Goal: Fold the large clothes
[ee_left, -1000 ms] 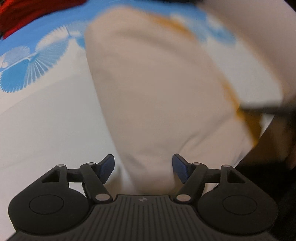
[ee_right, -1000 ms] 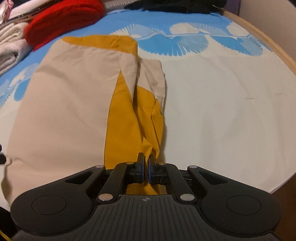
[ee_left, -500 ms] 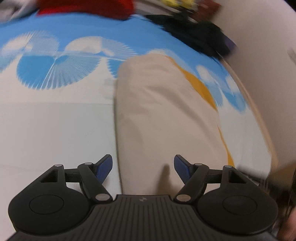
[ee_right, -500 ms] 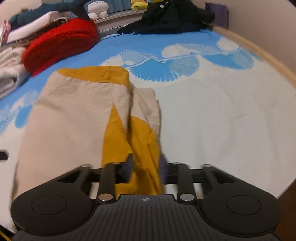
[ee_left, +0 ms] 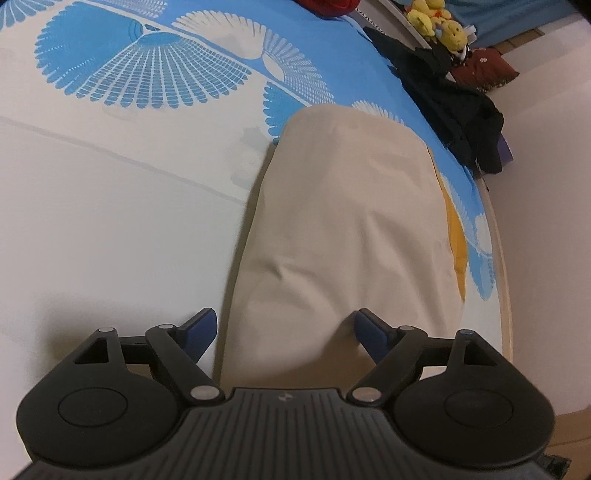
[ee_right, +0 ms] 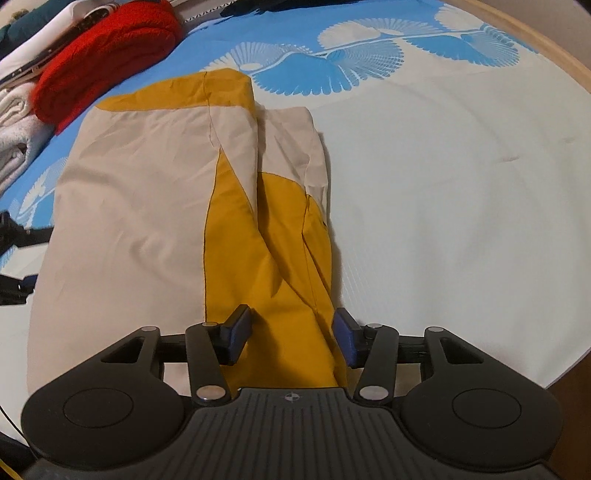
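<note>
A large beige garment with mustard-yellow panels [ee_right: 140, 206] lies folded lengthwise on the bed. In the right wrist view my right gripper [ee_right: 291, 326] hovers over its near yellow end. Its jaws are opening; the yellow fabric lies between the blue pads [ee_right: 238, 326] and neither pad presses it. In the left wrist view the same garment [ee_left: 351, 229] shows mostly beige, with a yellow strip along its right edge. My left gripper [ee_left: 284, 326] stands over the garment's near end. Its jaws are opening wide over the cloth and hold nothing.
The bed sheet [ee_right: 443, 192] is white with blue fan prints. A red knit bundle [ee_right: 107, 55] and folded white towels [ee_right: 14, 140] lie at the far left. Black clothing [ee_left: 454, 107] and yellow plush toys [ee_left: 439, 22] sit by the wall. A wooden bed rim [ee_right: 554, 51] curves along the right.
My right gripper was shut on the yellow fabric and has let it go, jaws now apart. My left gripper has swung and rolled, and its jaws stand a little wider.
</note>
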Available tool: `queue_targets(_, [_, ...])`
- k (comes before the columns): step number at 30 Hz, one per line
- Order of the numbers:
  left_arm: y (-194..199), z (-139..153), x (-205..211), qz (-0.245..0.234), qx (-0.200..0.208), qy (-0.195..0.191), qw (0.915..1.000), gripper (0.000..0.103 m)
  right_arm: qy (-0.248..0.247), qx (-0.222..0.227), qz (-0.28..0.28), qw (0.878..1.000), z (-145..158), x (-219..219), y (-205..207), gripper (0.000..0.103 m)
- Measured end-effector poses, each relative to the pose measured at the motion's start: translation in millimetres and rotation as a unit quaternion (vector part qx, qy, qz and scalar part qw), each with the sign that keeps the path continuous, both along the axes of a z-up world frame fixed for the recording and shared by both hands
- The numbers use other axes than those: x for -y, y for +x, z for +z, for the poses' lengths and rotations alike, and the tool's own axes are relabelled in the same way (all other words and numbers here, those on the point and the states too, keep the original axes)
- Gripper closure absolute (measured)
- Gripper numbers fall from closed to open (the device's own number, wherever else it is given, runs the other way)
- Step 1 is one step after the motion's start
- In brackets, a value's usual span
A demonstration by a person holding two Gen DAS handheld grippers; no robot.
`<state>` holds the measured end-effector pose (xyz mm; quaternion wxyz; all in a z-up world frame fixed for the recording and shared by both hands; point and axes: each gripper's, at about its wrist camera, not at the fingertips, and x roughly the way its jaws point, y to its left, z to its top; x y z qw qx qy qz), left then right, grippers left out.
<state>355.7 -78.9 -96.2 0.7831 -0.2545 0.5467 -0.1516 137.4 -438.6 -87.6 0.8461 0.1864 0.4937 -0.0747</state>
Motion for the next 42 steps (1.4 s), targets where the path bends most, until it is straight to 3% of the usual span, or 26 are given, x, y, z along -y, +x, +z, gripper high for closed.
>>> queue_targets(15, [25,-29,6,0.013,-0.016,-0.049,0.9986,0.009,-0.009,-0.015,-0.003,1.0,-4,-5,7,0.047])
queue_targets(17, [29,-36,7,0.015,-0.017,-0.061,0.9979,0.009,-0.007,-0.018,-0.004,1.0,-5,-6,8,0.048])
queue_targets(19, [31,-43,8,0.016,-0.018,-0.073,0.9971,0.009,-0.002,-0.02,0.0,1.0,-6,-7,9,0.059])
queue_targets(22, [31,-40,10,0.009,-0.001,-0.068,0.9977,0.026,0.007,-0.018,0.008,1.0,-5,-11,11,0.072])
queue_targets(25, [29,-25,8,-0.002,0.023,-0.065,0.9976,0.056,0.007,-0.013,0.011,1.0,-1,-17,13,0.089])
queue_targets(26, [28,-18,5,-0.003,0.033,-0.066,0.9973,0.064,0.004,-0.01,0.011,1.0,0,-20,14,0.089])
queue_targets(27, [27,-10,3,-0.003,0.043,-0.067,0.9968,0.066,-0.001,-0.009,0.012,1.0,2,-24,15,0.09])
queue_targets(31, [26,24,-19,-0.009,0.098,-0.035,0.9945,0.066,0.005,0.01,0.026,1.0,8,-38,20,0.093])
queue_targets(35, [36,43,-69,0.008,0.102,-0.028,0.9943,0.065,0.025,0.048,0.051,0.997,19,-66,30,0.093])
queue_targets(37, [40,51,-95,0.018,0.105,-0.017,0.9942,0.061,0.037,0.066,0.065,0.995,26,-81,37,0.094])
queue_targets(39, [44,56,-121,0.03,0.109,0.005,0.9935,0.049,0.048,0.085,0.083,0.992,32,-100,44,0.094])
queue_targets(42, [43,58,-154,0.061,0.111,0.051,0.9907,0.046,0.057,0.096,0.104,0.988,35,-123,52,0.094])
